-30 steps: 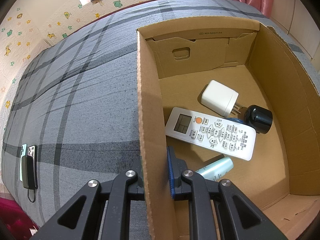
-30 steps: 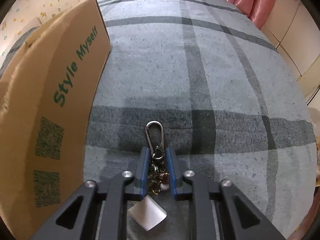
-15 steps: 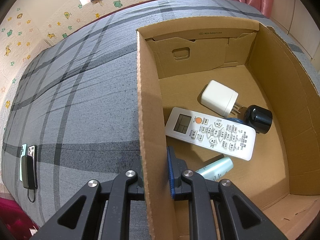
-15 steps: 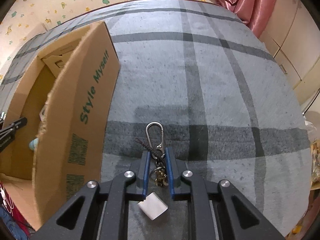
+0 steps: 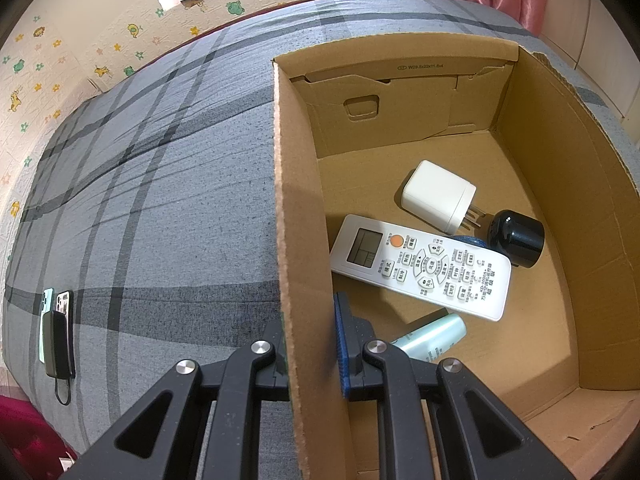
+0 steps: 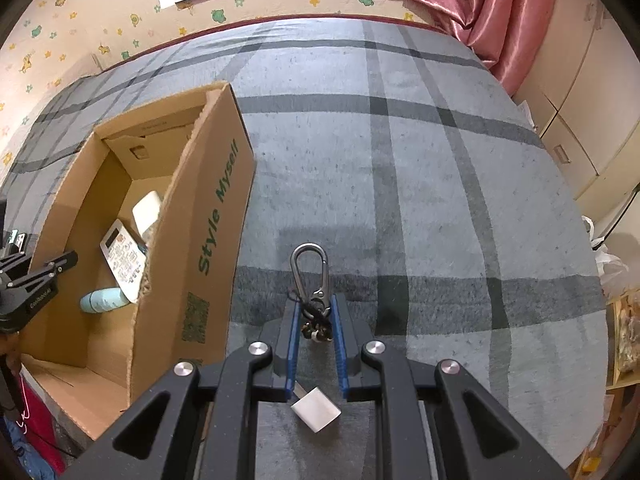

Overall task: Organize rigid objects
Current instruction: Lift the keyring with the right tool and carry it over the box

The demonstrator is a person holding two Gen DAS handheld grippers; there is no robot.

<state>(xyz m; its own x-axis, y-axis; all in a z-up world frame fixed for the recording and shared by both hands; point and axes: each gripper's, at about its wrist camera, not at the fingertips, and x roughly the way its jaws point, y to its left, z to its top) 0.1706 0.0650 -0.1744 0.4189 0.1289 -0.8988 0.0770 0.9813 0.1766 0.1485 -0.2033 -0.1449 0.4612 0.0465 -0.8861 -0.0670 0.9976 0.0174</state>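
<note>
On the left edge of the grey plaid bedspread [image 5: 168, 208], two phones [image 5: 56, 308] lie side by side with a black power bank [image 5: 59, 344] on top of them.

The left gripper [image 5: 310, 340] is clamped on the left wall of the open cardboard box [image 5: 298, 208]: one finger stands outside the wall and the blue-padded finger stands inside it, with the wall pinched between them.

Contents of the box, on its floor:
- A white remote control [image 5: 420, 266] lies face up near the left wall, angled toward the right wall.
- A pale green tube [image 5: 434, 338] lies below the remote, near the inner finger of the left gripper.
- A white charger plug [image 5: 438, 196] lies above the remote, prongs toward the right.
- A black cylinder [image 5: 516, 238] lies just beside the prongs, at the right end of the remote.
- A blue item shows under the remote's upper edge; what it is cannot be determined.

In the right wrist view, the box stands at the left, its outer wall printed "Style Myself". The right gripper [image 6: 314, 320] is closed on a keychain [image 6: 310, 280], to the right of the box and above the bedspread. The silver carabiner projects forward past the fingertips. A cluster of rings sits between the blue pads. A grey square tag [image 6: 316, 410] hangs behind the pads.
</note>
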